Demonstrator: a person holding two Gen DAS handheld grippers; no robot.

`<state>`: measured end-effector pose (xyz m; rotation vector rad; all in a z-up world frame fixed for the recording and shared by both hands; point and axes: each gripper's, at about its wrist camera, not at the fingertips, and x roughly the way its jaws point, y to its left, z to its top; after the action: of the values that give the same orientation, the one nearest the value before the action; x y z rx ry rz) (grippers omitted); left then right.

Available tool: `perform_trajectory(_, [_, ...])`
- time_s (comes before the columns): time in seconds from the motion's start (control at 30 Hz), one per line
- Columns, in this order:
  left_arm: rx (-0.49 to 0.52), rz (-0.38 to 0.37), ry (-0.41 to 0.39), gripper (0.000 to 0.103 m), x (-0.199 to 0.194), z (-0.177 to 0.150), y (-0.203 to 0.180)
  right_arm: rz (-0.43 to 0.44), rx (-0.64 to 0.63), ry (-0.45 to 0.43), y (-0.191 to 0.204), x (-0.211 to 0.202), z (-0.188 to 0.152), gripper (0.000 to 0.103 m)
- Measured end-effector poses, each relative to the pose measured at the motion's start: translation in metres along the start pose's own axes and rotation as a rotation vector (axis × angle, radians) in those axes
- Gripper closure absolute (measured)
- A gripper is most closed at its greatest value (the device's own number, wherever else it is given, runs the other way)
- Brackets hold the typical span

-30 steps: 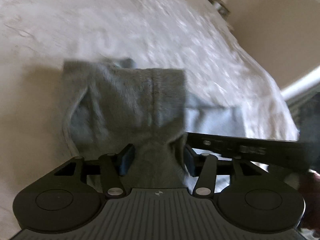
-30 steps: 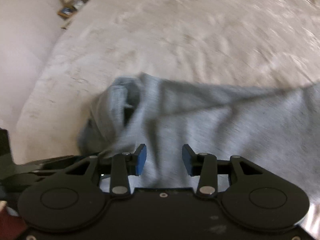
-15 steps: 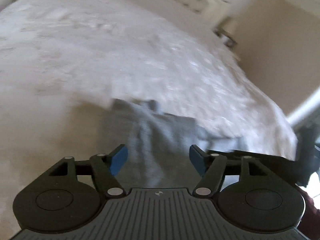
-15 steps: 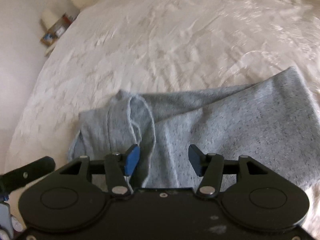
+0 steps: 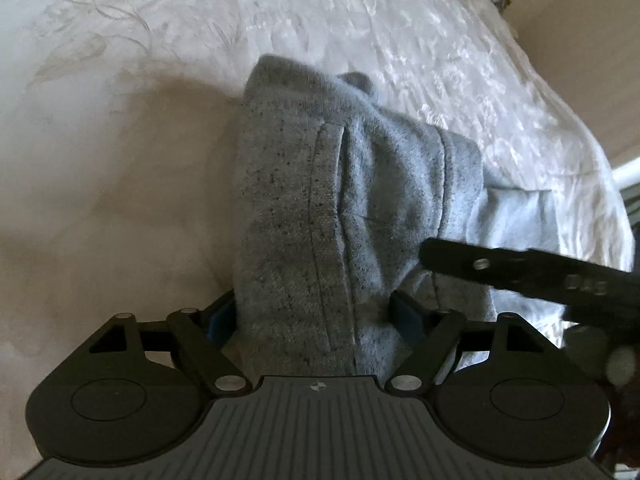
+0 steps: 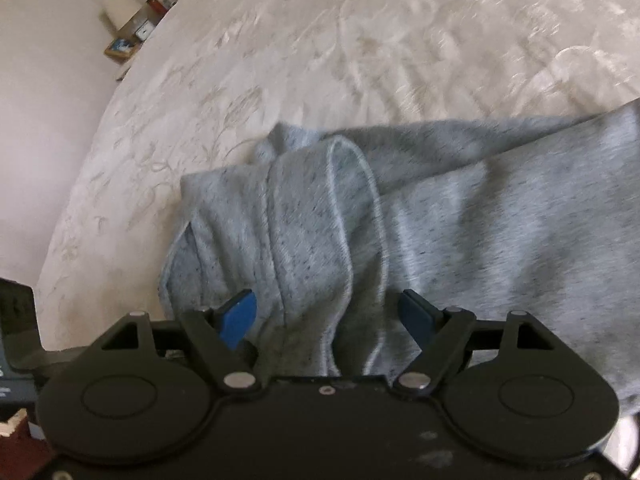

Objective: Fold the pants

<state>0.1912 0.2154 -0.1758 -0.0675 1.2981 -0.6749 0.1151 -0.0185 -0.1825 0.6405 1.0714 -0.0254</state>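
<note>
Grey pants (image 6: pixel 460 220), bunched on the white bedspread (image 6: pixel 360 40), long axis trailing rightward from both grippers; left gripper (image 5: pixel 316 316) and right gripper (image 6: pixel 332 312) side by side at one end, jaws opening, fabric lying loose between each pair.

White bedspread (image 6: pixel 360 40) (floral sheen), pale wall (image 6: pixel 40 80)

Sweatpants (image 6: pixel 460 240): heather grey knit flecked with dark specks, with a paler grey drawstring (image 6: pixel 360 216) looped over the waistband. Bedspread (image 6: pixel 360 40): off-white to cream, glossy, with a tone-on-tone floral scroll pattern. Left hand-held gripper (image 5: pixel 316 316) and right hand-held gripper (image 6: pixel 332 312): matt black bodies, silver pivot pins, blue pads on the fingers (image 6: pixel 238 316).
</note>
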Motion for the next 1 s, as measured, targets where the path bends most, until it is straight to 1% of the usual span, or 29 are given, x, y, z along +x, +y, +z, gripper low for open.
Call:
perform_trajectory(0.07, [0.006, 0.008, -0.026, 0.025, -0.011, -0.003, 0.001, 0.031, -0.007, 0.031, 0.002, 0.006, 0.001, 0.055])
perform_trajectory(0.1, [0.003, 0.011, -0.038, 0.025, -0.013, -0.004, 0.002, 0.059, -0.011, 0.051, 0.003, 0.01, 0.001, 0.074])
perform_trajectory(0.13, [-0.005, 0.017, -0.054, 0.025, -0.017, -0.005, 0.003, 0.077, -0.014, 0.07, 0.005, 0.012, 0.001, 0.079])
perform_trajectory(0.2, [-0.026, 0.035, -0.08, 0.025, -0.024, -0.006, 0.005, 0.074, -0.065, 0.063, 0.015, 0.013, 0.004, 0.087])
perform_trajectory(0.23, [-0.038, 0.044, -0.1, 0.025, -0.028, -0.006, 0.005, 0.079, -0.096, 0.054, 0.021, 0.008, 0.006, 0.088])
perform_trajectory(0.3, [-0.071, 0.049, -0.15, 0.025, -0.037, -0.005, 0.004, 0.121, -0.129, 0.026, 0.031, -0.013, 0.011, 0.09])
perform_trajectory(0.33, [-0.092, 0.043, -0.175, 0.025, -0.042, -0.004, 0.002, 0.151, -0.144, 0.002, 0.036, -0.029, 0.015, 0.09])
perform_trajectory(0.4, [-0.112, 0.03, -0.23, 0.025, -0.056, -0.002, -0.003, 0.17, -0.176, -0.047, 0.039, -0.061, 0.021, 0.091])
perform_trajectory(0.47, [-0.094, 0.008, -0.269, 0.023, -0.063, 0.003, -0.019, 0.154, -0.175, -0.093, 0.029, -0.094, 0.028, 0.091])
perform_trajectory(0.53, [-0.06, 0.001, -0.278, 0.023, -0.059, 0.009, -0.042, 0.099, -0.145, -0.119, 0.005, -0.119, 0.032, 0.091])
perform_trajectory(0.6, [-0.021, -0.02, -0.264, 0.023, -0.048, 0.012, -0.064, -0.004, -0.131, -0.132, -0.026, -0.136, 0.034, 0.091])
perform_trajectory(0.67, [0.013, -0.026, -0.238, 0.023, -0.03, 0.013, -0.085, -0.106, -0.082, -0.119, -0.066, -0.141, 0.034, 0.091])
perform_trajectory(0.7, [0.03, -0.029, -0.22, 0.023, -0.018, 0.015, -0.097, -0.136, -0.055, -0.106, -0.084, -0.14, 0.035, 0.091])
perform_trajectory(0.77, [0.064, -0.033, -0.187, 0.023, 0.001, 0.016, -0.114, -0.191, -0.016, -0.066, -0.118, -0.123, 0.035, 0.09])
perform_trajectory(0.8, [0.085, -0.023, -0.171, 0.023, 0.012, 0.014, -0.122, -0.205, 0.001, -0.038, -0.132, -0.113, 0.034, 0.09])
perform_trajectory(0.87, [0.118, 0.017, -0.119, 0.023, 0.038, 0.011, -0.134, -0.198, 0.032, 0.001, -0.15, -0.093, 0.033, 0.09])
perform_trajectory(0.93, [0.137, 0.062, -0.067, 0.023, 0.061, 0.009, -0.14, -0.2, 0.01, 0.011, -0.152, -0.086, 0.032, 0.09])
perform_trajectory(1.0, [0.155, 0.129, -0.032, 0.023, 0.073, 0.001, -0.143, -0.184, -0.027, 0.002, -0.146, -0.088, 0.033, 0.09])
